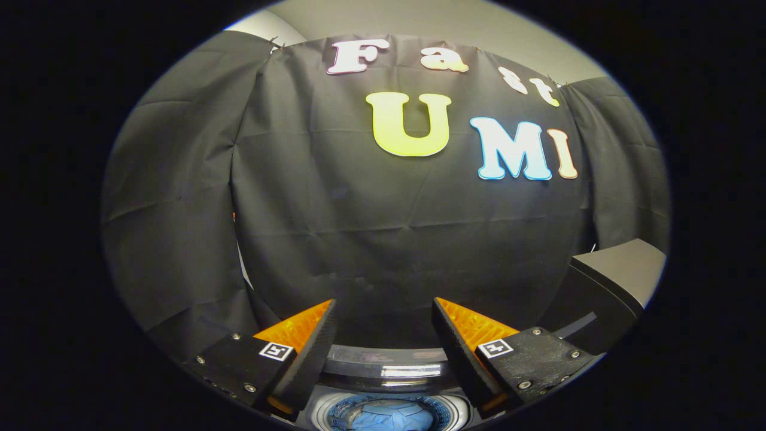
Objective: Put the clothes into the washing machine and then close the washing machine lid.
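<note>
My gripper (383,308) is open, its two fingers spread wide with nothing between them, held high and pointing at the black cloth wall. Below and between the fingers lies the open round mouth of the washing machine (383,371), its glossy dark back rim just beyond the finger bases. Inside the drum sits a light blue garment (389,416), bunched up. To the right, beyond the right finger, the raised dark lid (616,281) of the machine stands up at an angle, its grey face catching light.
The black cloth wall (383,227) hangs close behind the machine and wraps round both sides. A pale ceiling shows above it.
</note>
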### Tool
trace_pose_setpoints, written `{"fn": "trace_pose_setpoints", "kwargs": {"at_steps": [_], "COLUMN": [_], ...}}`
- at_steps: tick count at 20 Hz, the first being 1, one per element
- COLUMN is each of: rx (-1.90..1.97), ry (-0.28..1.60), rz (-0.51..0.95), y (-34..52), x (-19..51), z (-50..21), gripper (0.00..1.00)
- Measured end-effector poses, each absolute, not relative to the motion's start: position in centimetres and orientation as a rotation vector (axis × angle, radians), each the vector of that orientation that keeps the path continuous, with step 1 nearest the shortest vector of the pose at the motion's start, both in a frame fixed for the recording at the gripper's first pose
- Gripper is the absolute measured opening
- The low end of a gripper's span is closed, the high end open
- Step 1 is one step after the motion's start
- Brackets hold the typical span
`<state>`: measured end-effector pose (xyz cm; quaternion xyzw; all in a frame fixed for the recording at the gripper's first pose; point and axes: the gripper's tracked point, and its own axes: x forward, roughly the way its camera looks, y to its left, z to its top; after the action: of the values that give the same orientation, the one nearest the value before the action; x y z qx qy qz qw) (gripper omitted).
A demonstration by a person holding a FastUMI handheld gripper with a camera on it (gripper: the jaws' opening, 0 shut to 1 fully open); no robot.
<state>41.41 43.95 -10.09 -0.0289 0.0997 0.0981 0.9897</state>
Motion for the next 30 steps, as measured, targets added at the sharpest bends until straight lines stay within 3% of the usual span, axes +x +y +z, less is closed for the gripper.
{"fn": "trace_pose_setpoints", "kwargs": {"at_steps": [14,24,30], "rx": [-0.056,-0.076,-0.083], "ry": [0.161,0.284,0.288], "rz": [0.221,0.250,0.264], "y": [43.4,41.4,40.6], "x": [37.1,32.6,31.1], "z": [-11.9,-18.6,-18.0], "gripper": [0.96,0.96,0.96]}}
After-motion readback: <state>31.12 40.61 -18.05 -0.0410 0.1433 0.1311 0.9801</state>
